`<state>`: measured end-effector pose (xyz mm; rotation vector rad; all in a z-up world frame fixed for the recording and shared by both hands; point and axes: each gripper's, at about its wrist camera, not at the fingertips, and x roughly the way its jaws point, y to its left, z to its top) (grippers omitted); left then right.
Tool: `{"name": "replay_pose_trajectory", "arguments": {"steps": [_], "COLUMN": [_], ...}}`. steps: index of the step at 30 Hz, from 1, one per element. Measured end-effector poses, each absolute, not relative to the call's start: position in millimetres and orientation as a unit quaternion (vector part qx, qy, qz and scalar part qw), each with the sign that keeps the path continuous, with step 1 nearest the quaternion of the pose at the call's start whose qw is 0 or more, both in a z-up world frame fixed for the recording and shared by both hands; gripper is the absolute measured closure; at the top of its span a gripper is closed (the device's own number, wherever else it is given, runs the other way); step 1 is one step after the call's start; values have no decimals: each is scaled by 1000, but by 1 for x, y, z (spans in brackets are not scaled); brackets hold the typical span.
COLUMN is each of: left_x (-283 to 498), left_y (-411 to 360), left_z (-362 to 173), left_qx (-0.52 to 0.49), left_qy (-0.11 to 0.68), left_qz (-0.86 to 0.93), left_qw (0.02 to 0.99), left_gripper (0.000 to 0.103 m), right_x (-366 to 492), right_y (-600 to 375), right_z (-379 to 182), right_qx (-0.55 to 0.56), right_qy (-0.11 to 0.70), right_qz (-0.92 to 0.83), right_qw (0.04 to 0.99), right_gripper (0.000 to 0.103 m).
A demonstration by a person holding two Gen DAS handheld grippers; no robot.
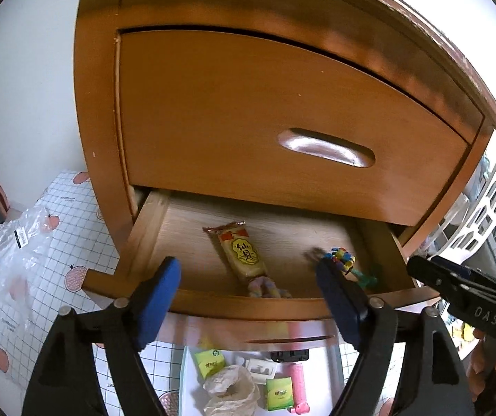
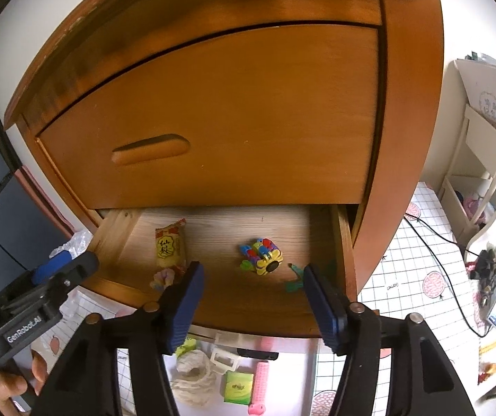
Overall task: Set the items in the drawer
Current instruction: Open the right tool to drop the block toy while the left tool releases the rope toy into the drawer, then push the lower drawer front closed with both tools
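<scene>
Left wrist view: the open lower wooden drawer (image 1: 144, 232) holds one yellow snack packet (image 1: 244, 253) near its middle, one pastel braided piece (image 1: 265, 287) against the front edge, one multicoloured block toy (image 1: 341, 260) toward the right side and one green toy (image 1: 369, 279) by the right front corner. Both claws hang over the front edge, angled down: left gripper (image 1: 248, 291) wide and empty, right gripper (image 2: 251, 294) moderately spread, gripping nothing.

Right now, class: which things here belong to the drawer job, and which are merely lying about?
Job: open drawer; snack packet, colourful toy inside; pink hair roller, green packets waiting below.

Lying about: black cable, white shelf, plastic bag.
</scene>
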<state>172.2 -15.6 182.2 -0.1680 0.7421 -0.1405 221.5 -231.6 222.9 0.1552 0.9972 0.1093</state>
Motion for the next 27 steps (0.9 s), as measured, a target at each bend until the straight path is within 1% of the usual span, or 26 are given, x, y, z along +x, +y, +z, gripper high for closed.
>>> {"name": "replay_pose_trajectory", "arguments": {"steps": [1,5,10,11,12,22,25,27], "left_x": [172,172,169,169,170,166,165,165], "left_y": [-14,-8,-2,-1,0,1,0,0], "left_z": [182,182,180,180,179,177,176,174], "left_qx": [-85,-90,-85,-86,-88,-90,-87,-87], "left_qy": [361,353,342,342,343,335,335,336], "left_qz": [-66,-45,-26,-24,-23,-13,-13,-15], "left_qw": [926,930,936,935,935,938,938,938], "left_gripper": [20,9,8,6,0,0,0,0], "right_x": [222,222,222,222,222,217,217,216], "right_y": [-231,-230,-232,-231,-231,-228,-228,-228], "right_z": [223,220,218,217,217,212,210,210], "right_qx": [73,67,69,68,66,55,54,50], "right_qy": [478,478,478,478,477,473,471,469], "right_qz": [53,51,49,49,49,54,52,49], "right_qw": [874,874,874,875,875,878,879,881], "right_gripper": [36,31,20,19,18,3,0,0]}}
